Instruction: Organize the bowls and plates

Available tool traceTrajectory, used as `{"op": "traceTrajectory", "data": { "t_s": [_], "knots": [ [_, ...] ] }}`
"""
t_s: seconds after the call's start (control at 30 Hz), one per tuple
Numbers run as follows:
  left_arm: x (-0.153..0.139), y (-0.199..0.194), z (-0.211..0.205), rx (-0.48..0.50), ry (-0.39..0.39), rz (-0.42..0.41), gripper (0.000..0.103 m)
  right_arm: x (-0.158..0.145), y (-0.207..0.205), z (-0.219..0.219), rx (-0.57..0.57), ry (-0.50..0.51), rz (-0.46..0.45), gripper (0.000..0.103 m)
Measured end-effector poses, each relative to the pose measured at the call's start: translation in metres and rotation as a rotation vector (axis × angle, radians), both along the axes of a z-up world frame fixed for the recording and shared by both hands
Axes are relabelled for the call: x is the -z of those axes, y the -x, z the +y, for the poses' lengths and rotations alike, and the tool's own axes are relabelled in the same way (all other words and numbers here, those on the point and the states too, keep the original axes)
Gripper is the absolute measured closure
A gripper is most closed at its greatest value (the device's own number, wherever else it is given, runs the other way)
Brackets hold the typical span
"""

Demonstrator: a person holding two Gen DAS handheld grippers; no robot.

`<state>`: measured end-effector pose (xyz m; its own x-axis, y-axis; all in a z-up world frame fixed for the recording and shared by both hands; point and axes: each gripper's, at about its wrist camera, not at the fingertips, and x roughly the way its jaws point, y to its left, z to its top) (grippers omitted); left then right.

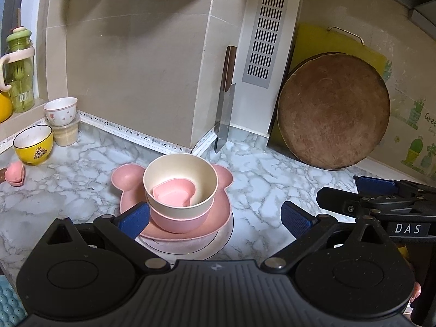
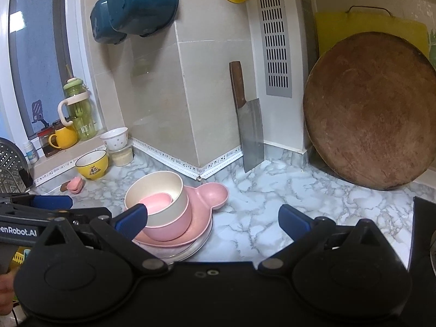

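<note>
Two empty grippers, one tall stack

Five dishes nested: pink heart dish [image 1: 175,192] in cream bowl [image 1: 180,179], in pink bowl [image 1: 179,218], on bear-ear plate [image 1: 128,179], on white plate [image 1: 188,248]. Left gripper [image 1: 215,216] fingers wide, holding nothing; stack at 12 o'clock btwn tips, nearer left pad. Right gripper [image 2: 212,216] also wide, empty; stack at 10 o'clock. Risk: a pad nudging the cream bowl's rim could topple the stack.

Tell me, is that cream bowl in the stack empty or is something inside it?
Not empty. The cream bowl holds a small pink heart-shaped dish resting at its bottom, seen from both wrist cameras.
</note>
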<state>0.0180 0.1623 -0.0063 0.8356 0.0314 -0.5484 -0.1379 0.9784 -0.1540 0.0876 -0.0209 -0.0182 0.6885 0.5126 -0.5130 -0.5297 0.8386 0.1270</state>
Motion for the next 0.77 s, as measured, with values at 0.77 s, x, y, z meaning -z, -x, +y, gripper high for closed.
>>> {"op": "traceTrajectory", "data": {
  "t_s": [0.77],
  "knots": [
    [0.0024, -0.0057, 0.0037, 0.010, 0.037, 0.005, 0.000, 0.0019, -0.0022, 0.0008, 0.007, -0.009, 0.018, 0.000]
  ]
}}
